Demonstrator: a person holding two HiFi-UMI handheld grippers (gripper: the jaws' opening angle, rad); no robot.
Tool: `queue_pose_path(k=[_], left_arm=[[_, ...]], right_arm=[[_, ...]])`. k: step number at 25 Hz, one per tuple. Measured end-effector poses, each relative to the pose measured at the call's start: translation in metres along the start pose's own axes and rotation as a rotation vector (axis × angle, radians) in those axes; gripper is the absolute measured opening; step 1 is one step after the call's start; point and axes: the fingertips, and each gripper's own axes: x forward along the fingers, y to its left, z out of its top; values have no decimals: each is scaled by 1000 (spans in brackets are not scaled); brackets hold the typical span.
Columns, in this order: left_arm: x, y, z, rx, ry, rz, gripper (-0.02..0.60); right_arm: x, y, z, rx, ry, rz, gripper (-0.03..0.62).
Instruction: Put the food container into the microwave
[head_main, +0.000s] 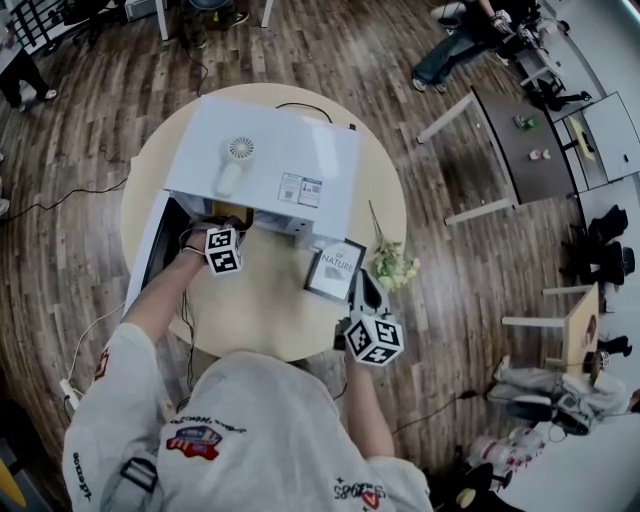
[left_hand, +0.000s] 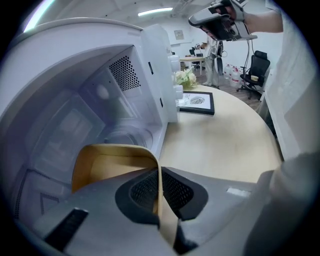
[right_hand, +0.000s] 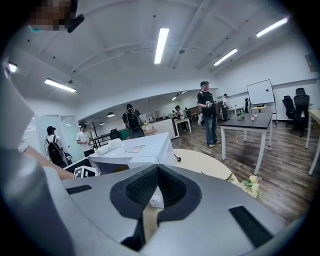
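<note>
The left tool (left_hand: 159, 192) pinches the thin wall of the food container (left_hand: 107, 162) at the mouth of the open microwave (left_hand: 125, 75). The container looks light and flexible, so the rim suits. The right tool (right_hand: 157, 187) is closed and empty.

Dark wood-plank floor (head_main: 80, 230) spreads all around the pale round tabletop (head_main: 260, 325). A dark desk (head_main: 505, 140) on white legs stands at two o'clock. Long strip lights (right_hand: 161, 45) cross the white ceiling. A whiteboard (right_hand: 260, 91) and black office chairs (right_hand: 300, 102) stand by the far wall.
</note>
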Motion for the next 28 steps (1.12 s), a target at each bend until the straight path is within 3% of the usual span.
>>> queue_pose_path(k=[18, 28], left_arm=[[8, 19, 3, 88, 27, 71, 8], [10, 32, 3, 77, 41, 110, 8]], right_arm=[[-14, -4, 0, -7, -1, -31, 5], [-19, -7, -4, 2, -7, -44, 5]])
